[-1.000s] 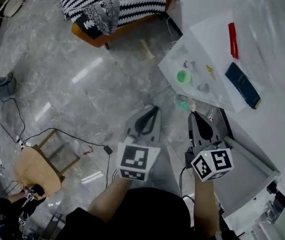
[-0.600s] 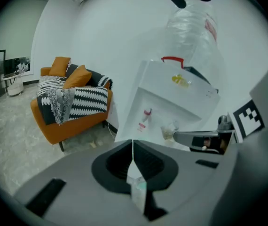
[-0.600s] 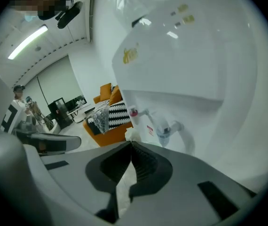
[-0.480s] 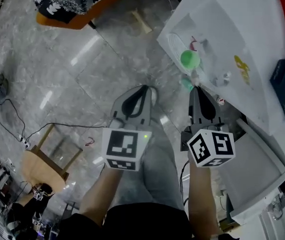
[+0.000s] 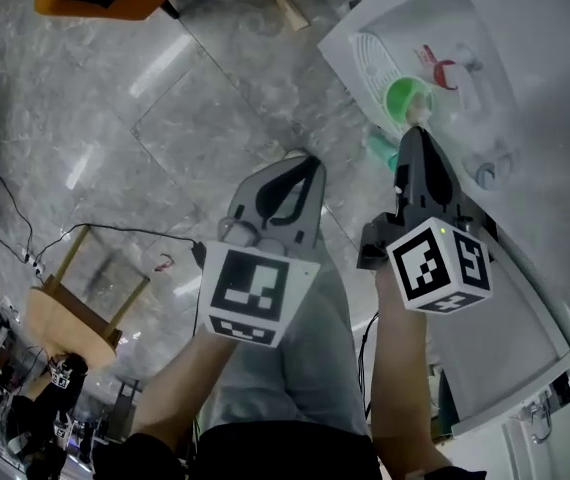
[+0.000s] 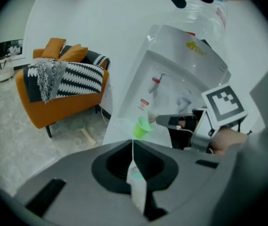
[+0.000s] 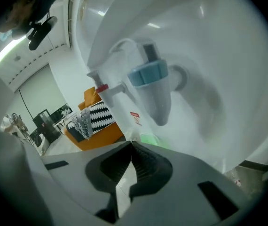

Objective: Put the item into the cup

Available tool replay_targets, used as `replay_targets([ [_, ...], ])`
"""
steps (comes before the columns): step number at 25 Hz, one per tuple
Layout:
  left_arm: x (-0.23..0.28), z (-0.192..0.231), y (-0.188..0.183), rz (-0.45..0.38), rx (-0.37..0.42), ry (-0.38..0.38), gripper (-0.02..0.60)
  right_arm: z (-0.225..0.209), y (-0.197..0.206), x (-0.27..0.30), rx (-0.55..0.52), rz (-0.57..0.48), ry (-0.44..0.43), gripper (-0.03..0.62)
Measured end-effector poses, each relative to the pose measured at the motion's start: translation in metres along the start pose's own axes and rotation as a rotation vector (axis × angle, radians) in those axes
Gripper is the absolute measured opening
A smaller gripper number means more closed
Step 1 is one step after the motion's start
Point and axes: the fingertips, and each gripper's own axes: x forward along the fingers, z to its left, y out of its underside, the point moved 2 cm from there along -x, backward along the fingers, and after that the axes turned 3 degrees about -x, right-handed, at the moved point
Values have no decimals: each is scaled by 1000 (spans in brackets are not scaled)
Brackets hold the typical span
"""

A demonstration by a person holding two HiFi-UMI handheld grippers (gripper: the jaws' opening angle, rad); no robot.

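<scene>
A small green cup [image 5: 403, 96] stands in the alcove of a white water dispenser [image 5: 360, 53], below its taps. My right gripper [image 5: 412, 130] is shut, and its tip is against the cup's near rim; whether it pinches the rim is hidden. From the right gripper view, the cup [image 7: 152, 139] lies just past the right gripper [image 7: 130, 142]. My left gripper [image 5: 305, 160] hangs over the floor, left of the dispenser. It is shut on a small white sachet [image 6: 137, 187]. In the left gripper view, the cup [image 6: 142, 128] meets the right gripper [image 6: 164, 120].
A blue tap [image 7: 150, 86] and a red tap [image 7: 101, 87] hang over the cup. An orange armchair [image 6: 63, 95] with a striped throw stands behind. On the grey stone floor are a wooden stool [image 5: 75, 308] and a black cable [image 5: 25, 253].
My right gripper has moved forward from well short of the green cup to its rim. The left gripper stays shut beside it, and the dispenser now sits closer in the head view.
</scene>
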Motion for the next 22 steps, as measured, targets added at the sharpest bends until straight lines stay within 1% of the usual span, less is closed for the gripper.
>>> replay_targets([
  [3, 1, 1, 12, 20, 24, 17, 14, -4, 3, 8, 15, -15, 13, 12],
  [6, -1, 2, 17, 29, -10, 28, 14, -7, 4, 11, 68, -42, 4, 14],
  [9, 1, 6, 14, 17, -31, 35, 14, -10, 5, 14, 84, -52, 4, 20],
  [11, 2, 12, 11, 5, -37, 30, 14, -8, 6, 18, 85, -49, -5, 84],
  [12, 2, 15, 10, 1, -42, 26, 14, -7, 7, 19, 81, -48, -7, 92],
  [17, 3, 19, 7, -16, -49, 18, 14, -6, 8, 19, 67, -49, -12, 91],
  [22, -2, 13, 8, -29, -42, 16, 14, -3, 4, 7, 60, -75, -24, 91],
])
